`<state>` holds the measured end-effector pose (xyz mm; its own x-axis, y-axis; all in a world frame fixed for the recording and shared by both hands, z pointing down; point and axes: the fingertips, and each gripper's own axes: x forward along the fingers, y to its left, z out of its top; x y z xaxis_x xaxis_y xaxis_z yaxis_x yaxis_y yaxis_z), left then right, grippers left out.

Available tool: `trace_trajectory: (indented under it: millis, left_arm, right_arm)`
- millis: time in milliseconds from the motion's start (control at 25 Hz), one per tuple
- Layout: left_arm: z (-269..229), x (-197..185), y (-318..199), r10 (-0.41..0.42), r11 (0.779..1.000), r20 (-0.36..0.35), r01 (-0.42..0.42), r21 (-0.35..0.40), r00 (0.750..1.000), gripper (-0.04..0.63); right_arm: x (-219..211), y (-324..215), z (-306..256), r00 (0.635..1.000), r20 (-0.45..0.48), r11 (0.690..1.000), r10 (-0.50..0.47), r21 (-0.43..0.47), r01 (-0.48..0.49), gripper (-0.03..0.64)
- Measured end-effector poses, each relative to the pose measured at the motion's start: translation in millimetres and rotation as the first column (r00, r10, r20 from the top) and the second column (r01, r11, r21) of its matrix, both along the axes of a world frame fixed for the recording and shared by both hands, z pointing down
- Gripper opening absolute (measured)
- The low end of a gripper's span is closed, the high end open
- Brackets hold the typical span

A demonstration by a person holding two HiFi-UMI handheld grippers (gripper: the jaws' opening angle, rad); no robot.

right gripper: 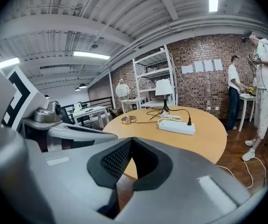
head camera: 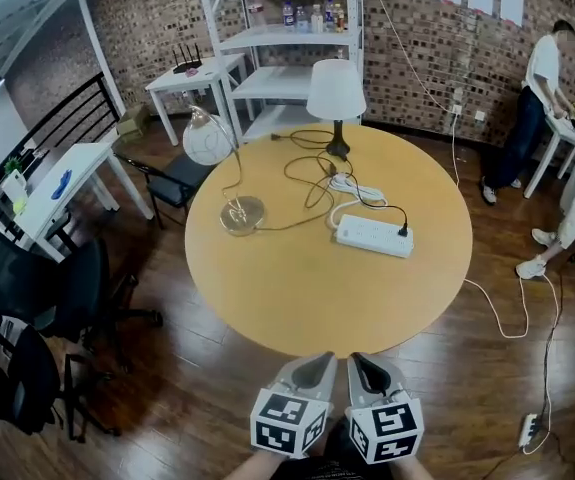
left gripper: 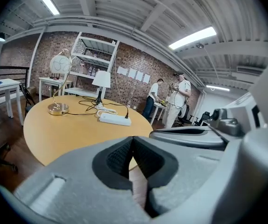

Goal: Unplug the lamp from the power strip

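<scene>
A white power strip [head camera: 374, 235] lies on the round wooden table [head camera: 297, 298], right of centre, with a black plug [head camera: 403, 231] in its right end. Behind it stands a white-shaded lamp [head camera: 336, 90], its black cord looping across the table. My left gripper [head camera: 319, 363] and right gripper [head camera: 361, 363] are side by side off the table's near edge, both shut and empty. The left gripper view shows my left gripper [left gripper: 133, 139] with jaws together, and the strip [left gripper: 115, 119] far ahead. In the right gripper view my right gripper [right gripper: 131, 140] is likewise shut, with the strip [right gripper: 176, 127] and plug [right gripper: 188, 122] beyond.
A second lamp with a gold base [head camera: 241, 214] and a globe shade stands left of the strip. Black office chairs [head camera: 37, 298] are at the left, and white shelves [head camera: 287, 38] at the back. Two people [head camera: 537, 98] stand at the right. A white cable [head camera: 507, 318] trails on the floor.
</scene>
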<state>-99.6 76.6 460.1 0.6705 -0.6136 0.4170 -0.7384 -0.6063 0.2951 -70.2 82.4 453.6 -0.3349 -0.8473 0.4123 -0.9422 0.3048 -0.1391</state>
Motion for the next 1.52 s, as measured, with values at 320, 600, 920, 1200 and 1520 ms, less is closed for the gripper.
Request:
trace_trajectory:
  millis: [320,600,920,1200,1520]
  left_arm:
    - [2.6,64.3,-58.5,0.026,1.0,0.025,-0.026,-0.016,0.999,-0.005]
    - [-6.6,107.7,-100.0,0.018,1.0,0.073,-0.019,0.011,0.997,-0.005]
    - [-22.2,126.4,-155.7,0.023,0.996,0.126,-0.033,0.078,0.992,-0.005]
    - [-12.6,136.1,-207.1,0.071,0.99,0.179,-0.091,0.108,0.981,-0.005]
    - [24.2,138.8,-277.7,0.158,0.977,0.306,-0.195,0.092,0.939,-0.005]
  right_arm:
    - [67.8,-54.5,3.0,0.999,0.02,0.999,0.038,-0.022,-0.037,0.002]
    - [113.0,-94.1,-2.5,0.999,0.027,1.0,0.021,-0.018,-0.021,0.002]
    - [142.4,-130.2,-5.2,0.999,0.027,0.999,0.034,-0.014,-0.033,0.002]
    - [158.7,-171.5,2.8,0.999,0.014,0.999,0.044,-0.02,-0.043,0.002]
    - [167.5,-224.2,12.7,0.998,-0.01,0.997,0.055,-0.061,-0.056,0.005]
